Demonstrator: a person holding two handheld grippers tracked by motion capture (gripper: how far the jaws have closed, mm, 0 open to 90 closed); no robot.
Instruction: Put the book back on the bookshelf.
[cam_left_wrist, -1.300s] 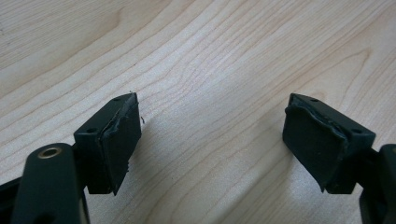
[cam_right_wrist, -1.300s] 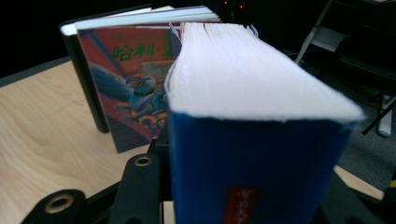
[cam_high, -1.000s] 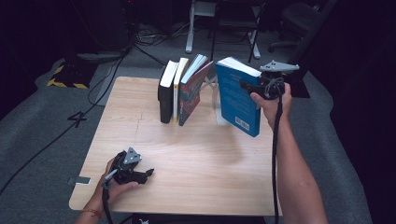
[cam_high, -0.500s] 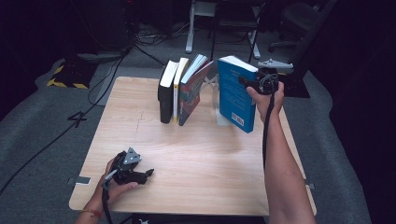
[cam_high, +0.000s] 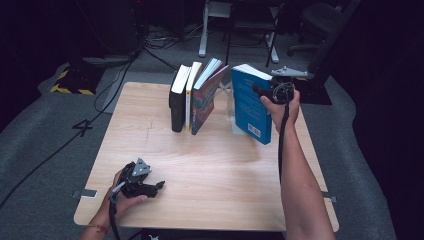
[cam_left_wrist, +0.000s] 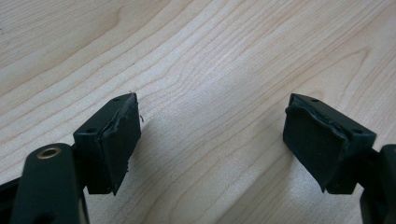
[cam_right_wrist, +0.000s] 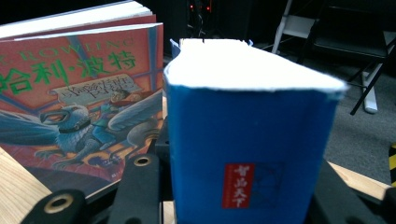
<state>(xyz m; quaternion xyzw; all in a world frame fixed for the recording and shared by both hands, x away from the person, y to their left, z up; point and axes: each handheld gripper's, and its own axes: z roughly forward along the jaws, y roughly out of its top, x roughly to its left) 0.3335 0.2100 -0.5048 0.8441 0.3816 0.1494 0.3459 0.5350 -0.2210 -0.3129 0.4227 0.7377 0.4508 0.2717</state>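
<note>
A thick blue book (cam_high: 250, 107) stands upright at the table's right side, a short gap from the row of books. My right gripper (cam_high: 265, 92) is shut on it near the top of its spine. In the right gripper view the blue book (cam_right_wrist: 243, 140) sits between the black fingers (cam_right_wrist: 138, 186). The row holds a black book (cam_high: 176, 102), a pale-spined book (cam_high: 190, 95) and a red illustrated book (cam_high: 205, 97) (cam_right_wrist: 79, 102) that leans left. My left gripper (cam_high: 152, 187) (cam_left_wrist: 210, 144) rests open on the wood at the front left, nothing between its pads.
The light wooden table (cam_high: 200, 165) is surrounded by grey carpet. Cables (cam_high: 125, 65) run over the floor at the back left, near yellow-black tape (cam_high: 67, 82). Chair and stand legs (cam_high: 235, 30) stand behind the table.
My right hand has shifted a little left and down with the blue book, closer to the row. The left gripper has stayed where it was.
</note>
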